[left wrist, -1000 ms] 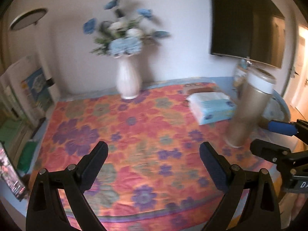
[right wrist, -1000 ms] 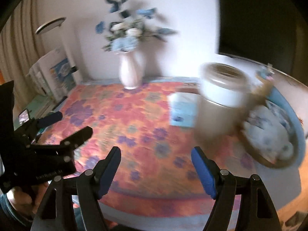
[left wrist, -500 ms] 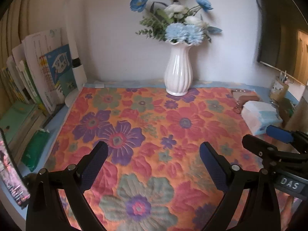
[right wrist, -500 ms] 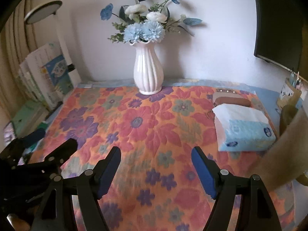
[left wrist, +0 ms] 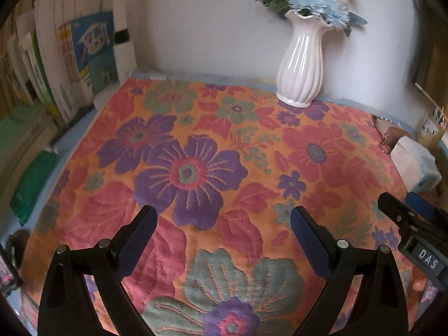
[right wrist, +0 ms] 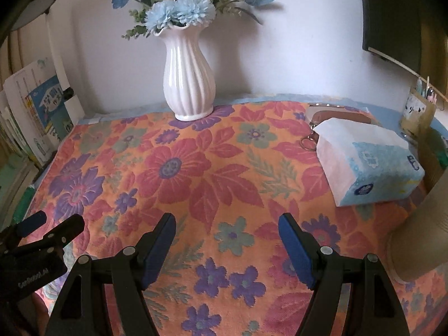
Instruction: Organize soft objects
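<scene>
A quilted orange cloth with red and purple flowers (left wrist: 201,145) (right wrist: 196,179) covers the table. My left gripper (left wrist: 222,215) hangs open low over its near left part, with nothing between the fingers. My right gripper (right wrist: 226,221) is open too, empty, above the cloth's near middle. A soft blue-and-white tissue pack (right wrist: 366,162) (left wrist: 414,168) lies on the cloth at the right, well beyond the right gripper. Behind the pack lies a brown pouch (right wrist: 338,116) with a key ring. Each gripper shows at the edge of the other's view.
A white ribbed vase (right wrist: 189,84) (left wrist: 303,61) with blue and white flowers stands at the back by the wall. Books and folders (left wrist: 72,56) line the left side. A tan cylinder (right wrist: 420,235) stands at the near right, a pen holder (right wrist: 418,112) behind it.
Both grippers have come down and closer to the cloth, swinging left. The tan cylinder slid out to the right edge of both views. Both stay open.
</scene>
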The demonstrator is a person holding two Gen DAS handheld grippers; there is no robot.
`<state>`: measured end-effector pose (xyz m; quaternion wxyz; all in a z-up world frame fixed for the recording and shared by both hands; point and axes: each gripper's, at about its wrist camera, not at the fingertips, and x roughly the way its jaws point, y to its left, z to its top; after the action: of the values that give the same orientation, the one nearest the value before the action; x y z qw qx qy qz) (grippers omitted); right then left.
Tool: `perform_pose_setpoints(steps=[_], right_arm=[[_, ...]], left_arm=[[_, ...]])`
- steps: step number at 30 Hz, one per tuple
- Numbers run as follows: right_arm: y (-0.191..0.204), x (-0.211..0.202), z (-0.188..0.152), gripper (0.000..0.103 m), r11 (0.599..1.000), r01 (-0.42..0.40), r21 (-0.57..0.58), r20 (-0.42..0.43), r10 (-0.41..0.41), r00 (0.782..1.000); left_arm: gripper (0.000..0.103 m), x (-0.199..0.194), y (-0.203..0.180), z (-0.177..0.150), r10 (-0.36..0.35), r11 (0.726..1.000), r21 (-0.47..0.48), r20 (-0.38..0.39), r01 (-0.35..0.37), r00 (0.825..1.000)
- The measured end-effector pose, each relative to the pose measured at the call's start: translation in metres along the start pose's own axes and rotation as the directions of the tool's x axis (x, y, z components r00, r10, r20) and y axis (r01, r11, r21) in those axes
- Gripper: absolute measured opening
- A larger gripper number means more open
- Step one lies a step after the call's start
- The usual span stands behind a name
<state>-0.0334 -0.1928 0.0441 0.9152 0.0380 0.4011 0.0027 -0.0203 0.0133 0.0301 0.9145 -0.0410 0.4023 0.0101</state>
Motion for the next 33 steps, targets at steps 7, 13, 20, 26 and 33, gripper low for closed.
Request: perform_pose_setpoints(steps=[7,13,20,26,33], right_arm=[[0.012,-0.015,-0.006,0.090,0.998,0.047,-0.048,0.087,-0.042,0.995],[0.013,-0.015,-0.007,0.090,0.998,0.040,-0.057,0.093,-0.035,0.995],[0.015,-0.016,-0.008,0.091,0.997,0.045,-0.064,0.098,-0.038,0.994],[0.017,-0.014,-0.008,0.091,0.996,0.059,-0.071,0.090,-0.053,0.995],[0.018,-0.010,-0.007,0.091,0.995,0.064,-0.073,0.066,-0.059,0.996]], left_arm=[[0.096,-0.006,0.009,-0.005,-0.024,0.999,-0.043,0.030,0.025,0.999],[0.096,-0.002,0.005,-0.005,-0.017,0.999,-0.027,0.021,0.018,1.000],[0.096,0.005,0.003,-0.005,0.010,1.000,-0.015,-0.010,-0.011,1.000],[0.096,0.006,0.001,-0.005,0.015,1.000,0.000,-0.007,-0.015,1.000],[0.096,0.003,-0.004,-0.006,0.037,0.999,0.025,0.008,-0.037,0.999]])
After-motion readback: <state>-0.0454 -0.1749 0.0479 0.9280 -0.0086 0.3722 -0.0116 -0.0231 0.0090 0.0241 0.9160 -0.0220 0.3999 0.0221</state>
